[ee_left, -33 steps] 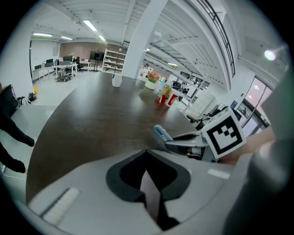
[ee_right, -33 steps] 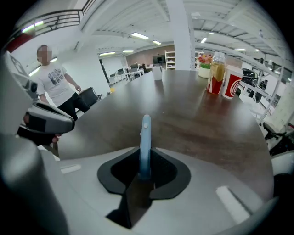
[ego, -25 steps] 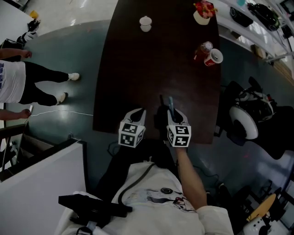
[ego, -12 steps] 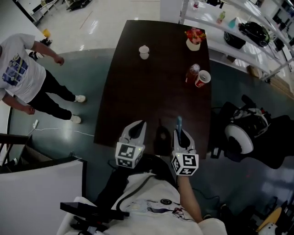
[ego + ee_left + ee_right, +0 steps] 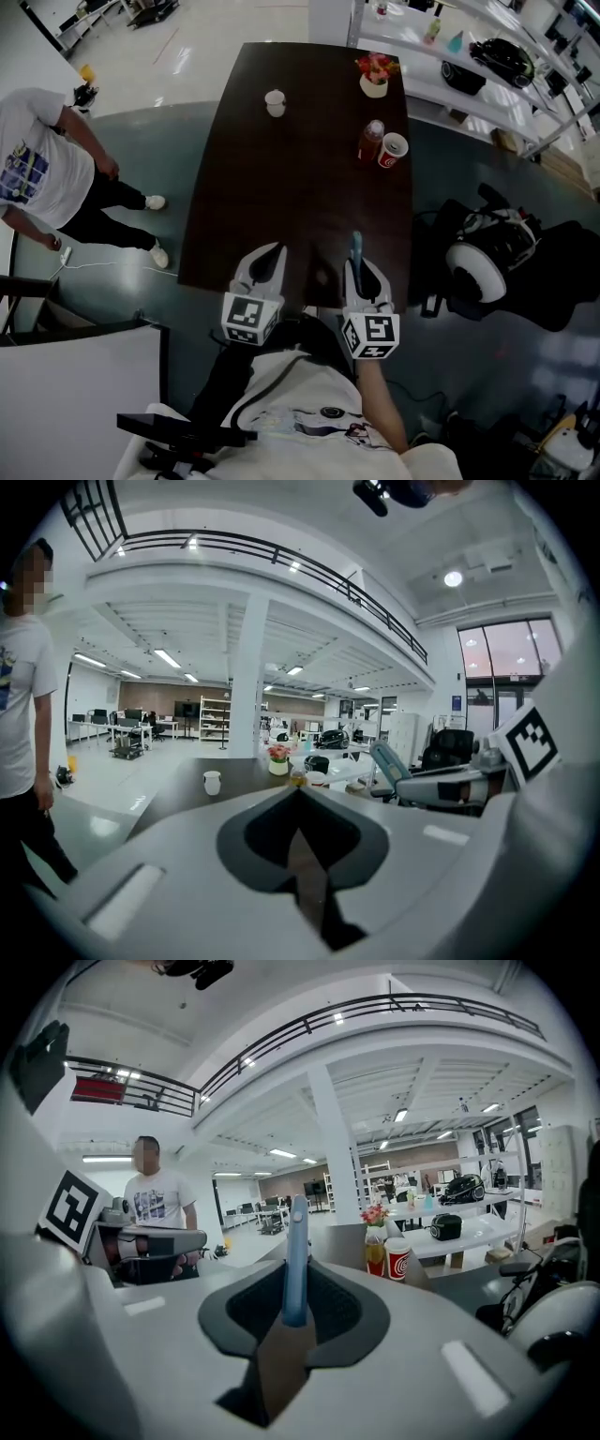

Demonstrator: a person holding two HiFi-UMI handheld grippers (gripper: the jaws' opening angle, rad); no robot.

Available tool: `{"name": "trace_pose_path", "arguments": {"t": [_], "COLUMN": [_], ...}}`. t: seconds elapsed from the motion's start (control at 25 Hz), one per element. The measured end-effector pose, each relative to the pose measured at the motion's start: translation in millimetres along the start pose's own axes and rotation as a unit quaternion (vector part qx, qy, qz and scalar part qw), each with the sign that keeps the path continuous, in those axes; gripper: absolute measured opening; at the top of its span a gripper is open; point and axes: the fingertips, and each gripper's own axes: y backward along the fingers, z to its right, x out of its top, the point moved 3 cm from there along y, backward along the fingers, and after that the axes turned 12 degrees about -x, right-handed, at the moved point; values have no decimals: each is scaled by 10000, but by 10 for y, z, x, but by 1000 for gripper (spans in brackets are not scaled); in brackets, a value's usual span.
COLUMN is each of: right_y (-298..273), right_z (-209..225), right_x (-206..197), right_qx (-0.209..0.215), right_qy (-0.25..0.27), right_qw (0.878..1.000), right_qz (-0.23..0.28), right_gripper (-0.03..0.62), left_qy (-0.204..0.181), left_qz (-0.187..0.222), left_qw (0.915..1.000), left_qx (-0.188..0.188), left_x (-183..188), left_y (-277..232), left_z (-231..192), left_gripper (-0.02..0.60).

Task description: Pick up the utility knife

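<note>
The utility knife [image 5: 356,249] is slim and light blue. My right gripper [image 5: 362,277] is shut on its lower end, and it sticks out forward past the jaws over the near end of the dark table [image 5: 281,187]. In the right gripper view the knife [image 5: 297,1241] stands upright between the closed jaws of the right gripper [image 5: 294,1314]. My left gripper [image 5: 262,274] hangs beside it to the left at the same height. In its own view the left gripper [image 5: 298,797] has its jaws together with nothing in them, and the knife [image 5: 388,761] shows off to the right.
At the table's far end stand a white cup [image 5: 274,101], a flower pot [image 5: 374,77], a bottle [image 5: 371,141] and a red paper cup [image 5: 392,150]. A person [image 5: 42,178] stands on the floor to the left. A black chair and a white round device [image 5: 476,270] sit to the right.
Both grippers have risen off the near table edge and drawn back toward my body, the right one carrying the knife. The person at the left has walked nearer.
</note>
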Motion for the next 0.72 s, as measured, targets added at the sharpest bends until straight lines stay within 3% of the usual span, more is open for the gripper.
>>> {"name": "trace_pose_path", "arguments": {"t": [0.72], "right_y": [562], "right_z": [-435], "right_x": [93], "right_qx": [-148], "right_qy": [163], "right_qw": [9988], "right_qz": [438], "right_gripper": [71], "left_qy": [-160], "left_qz": [321], "left_qw": [9992], "left_qx": [-200], "left_x": [-57], "left_y": [669], "left_z": [192], "left_gripper": [-2]}}
